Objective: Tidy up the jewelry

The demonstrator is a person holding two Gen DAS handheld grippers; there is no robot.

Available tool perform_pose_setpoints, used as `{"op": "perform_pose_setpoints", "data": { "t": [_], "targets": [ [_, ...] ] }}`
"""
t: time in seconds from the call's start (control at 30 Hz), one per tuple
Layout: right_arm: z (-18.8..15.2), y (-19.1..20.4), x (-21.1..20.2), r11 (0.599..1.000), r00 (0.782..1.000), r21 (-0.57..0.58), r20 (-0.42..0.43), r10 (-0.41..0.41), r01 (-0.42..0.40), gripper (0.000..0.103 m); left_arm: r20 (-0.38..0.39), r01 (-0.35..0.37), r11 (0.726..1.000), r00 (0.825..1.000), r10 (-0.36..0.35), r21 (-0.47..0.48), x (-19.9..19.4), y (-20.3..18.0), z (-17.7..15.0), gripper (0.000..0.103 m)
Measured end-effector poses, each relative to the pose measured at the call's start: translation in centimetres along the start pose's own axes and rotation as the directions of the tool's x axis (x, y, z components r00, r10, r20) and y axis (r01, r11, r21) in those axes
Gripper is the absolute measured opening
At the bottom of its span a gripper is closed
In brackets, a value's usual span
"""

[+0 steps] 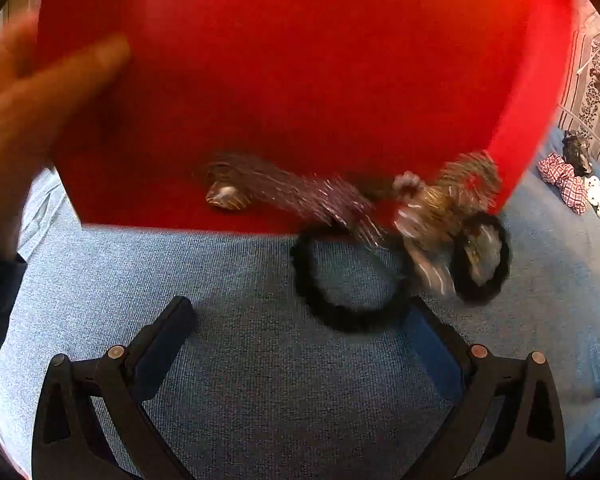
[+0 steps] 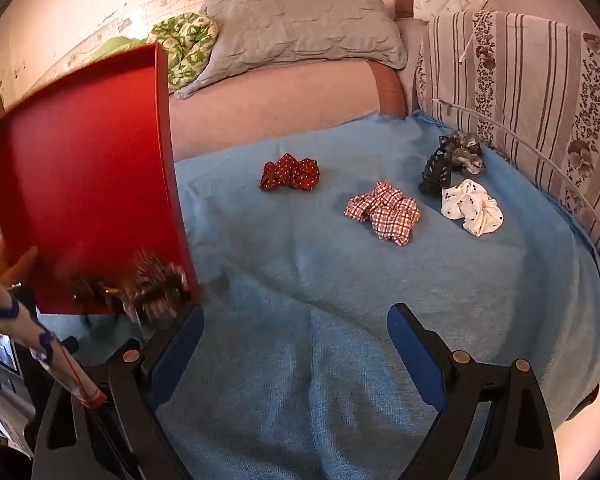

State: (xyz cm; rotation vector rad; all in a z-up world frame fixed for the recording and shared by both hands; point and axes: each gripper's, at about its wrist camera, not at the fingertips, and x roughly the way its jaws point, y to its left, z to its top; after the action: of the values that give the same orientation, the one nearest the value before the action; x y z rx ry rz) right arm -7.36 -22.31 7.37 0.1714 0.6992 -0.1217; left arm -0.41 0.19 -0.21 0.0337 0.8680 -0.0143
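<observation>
Blue blanket (image 2: 300,280), perhaps on sofa

Warm indoor light fills my fisheye views, edges bowed and vignetted black, the tipped red tray (image 1: 300,80) and spilling jewelry (image 1: 440,208) motion-blurred.

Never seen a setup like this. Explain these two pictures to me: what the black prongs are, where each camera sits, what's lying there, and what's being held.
The black prongs are hand-held grippers, one per hand, each with a camera looking along its fingers. One picture is from the left gripper, the other from the right gripper. Both are open and hold nothing. A bare hand tilts a red tray, and blurred jewelry and a black furry ring spill off it onto a blue blanket. Farther off lie scrunchies: a red dotted one, a checked one, a white one, and a dark clip.
</observation>
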Motion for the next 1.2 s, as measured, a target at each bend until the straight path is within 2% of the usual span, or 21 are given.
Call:
{"op": "perform_pose_setpoints", "data": {
  "t": [0.37,0.47,0.67,1.13,1.2],
  "targets": [
    [0.2,-0.6,-0.2,1.000,1.000,0.026,0.003,-0.002,0.002,0.095,0.001,-0.003,1.000,1.000,0.003,0.001,-0.5,0.7,-0.8,0.103],
    [0.3,-0.7,-0.5,0.999,1.000,0.036,0.009,0.002,-0.002,0.095,-0.003,-0.002,1.000,1.000,0.002,0.002,0.0,0.7,0.4,0.103],
    [0.2,-1.3,-0.7,0.997,1.000,0.072,-0.005,0.027,-0.026,0.095,0.000,-0.004,1.000,1.000,0.004,0.004,-0.4,0.3,0.4,0.103],
    [-1.3,1.2,-1.5,0.998,0.998,-0.016,-0.030,0.055,-0.055,0.095,-0.003,-0.005,1.000,1.000,0.005,0.006,0.2,-0.2,0.4,0.103],
    [-1.7,1.8,-1.7,0.997,0.998,-0.045,-0.033,0.053,-0.055,0.095,-0.012,-0.033,0.999,0.999,0.033,0.028,0.4,-0.8,0.5,0.103]
  ]
}}
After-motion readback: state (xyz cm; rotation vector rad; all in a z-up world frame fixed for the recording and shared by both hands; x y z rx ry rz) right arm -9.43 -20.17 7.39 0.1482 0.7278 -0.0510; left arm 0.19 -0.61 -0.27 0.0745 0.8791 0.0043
